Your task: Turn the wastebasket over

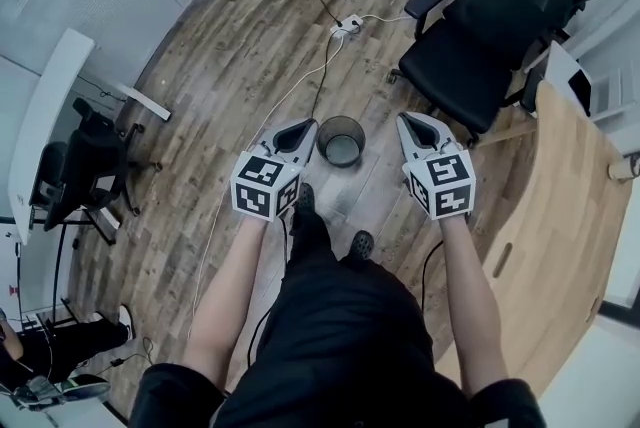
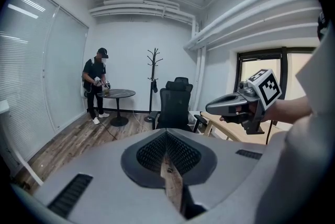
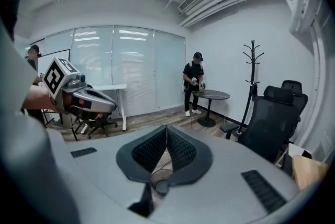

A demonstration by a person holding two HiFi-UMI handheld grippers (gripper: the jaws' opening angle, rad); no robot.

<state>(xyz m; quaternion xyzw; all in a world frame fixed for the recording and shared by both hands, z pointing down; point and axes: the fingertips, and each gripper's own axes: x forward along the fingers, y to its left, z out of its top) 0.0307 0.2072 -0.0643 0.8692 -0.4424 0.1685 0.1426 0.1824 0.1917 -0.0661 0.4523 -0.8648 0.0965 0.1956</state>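
The wastebasket (image 1: pixel 341 140), a dark round mesh bin, stands upright on the wooden floor with its opening up, just ahead of the person's feet. My left gripper (image 1: pixel 305 126) hangs to its left, above the floor, jaws shut and empty. To the bin's right hangs my right gripper (image 1: pixel 405 121), likewise shut and empty. In the left gripper view the shut jaws (image 2: pixel 166 134) point at the office chair, with the right gripper (image 2: pixel 230 108) beside them. In the right gripper view a piece of the bin's rim (image 3: pixel 160 184) shows below the shut jaws (image 3: pixel 166 129).
A black office chair (image 1: pixel 490 26) stands at the right back, with a wooden desk (image 1: pixel 570 216) beside it. A white desk (image 1: pixel 50 106) is at the left. A power strip (image 1: pixel 347 24) and its cables lie on the floor beyond the bin. A person (image 2: pixel 97 87) stands at a round table.
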